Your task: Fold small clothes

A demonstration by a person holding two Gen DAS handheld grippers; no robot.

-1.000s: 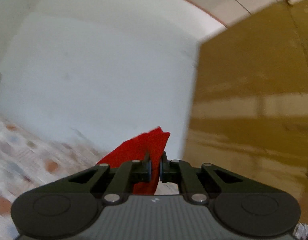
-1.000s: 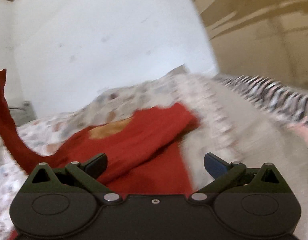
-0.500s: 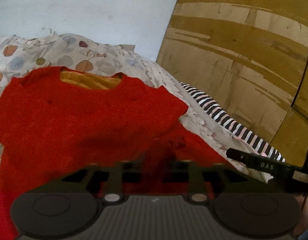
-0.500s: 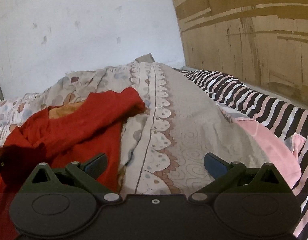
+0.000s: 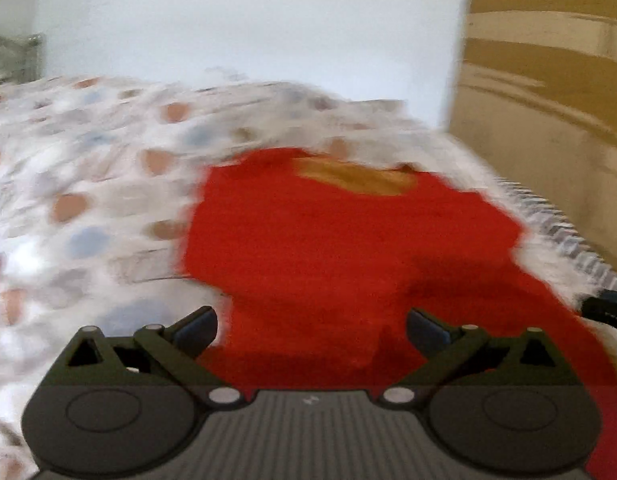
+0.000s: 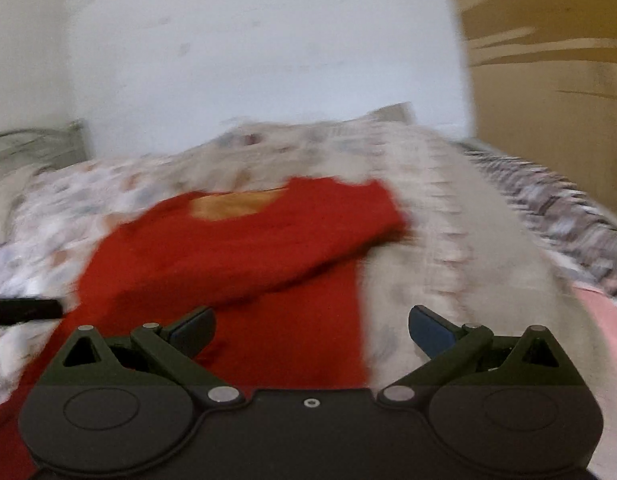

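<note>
My left gripper (image 5: 311,326) is opening, its jaws spread wide with red cloth beneath them but nothing pinched; my right gripper (image 6: 311,326) also stands wide and holds nothing. Just ahead, the red shirt (image 5: 348,248) lies on the patterned bedspread (image 5: 88,184), one sleeve folded across its body, orange collar lining facing the far wall. I judge one side fold done; the remaining folds are still outstanding.

Black left gripper (image 5: 311,330) (silver screws), dark blue fingertips (image 5: 426,330)
</note>
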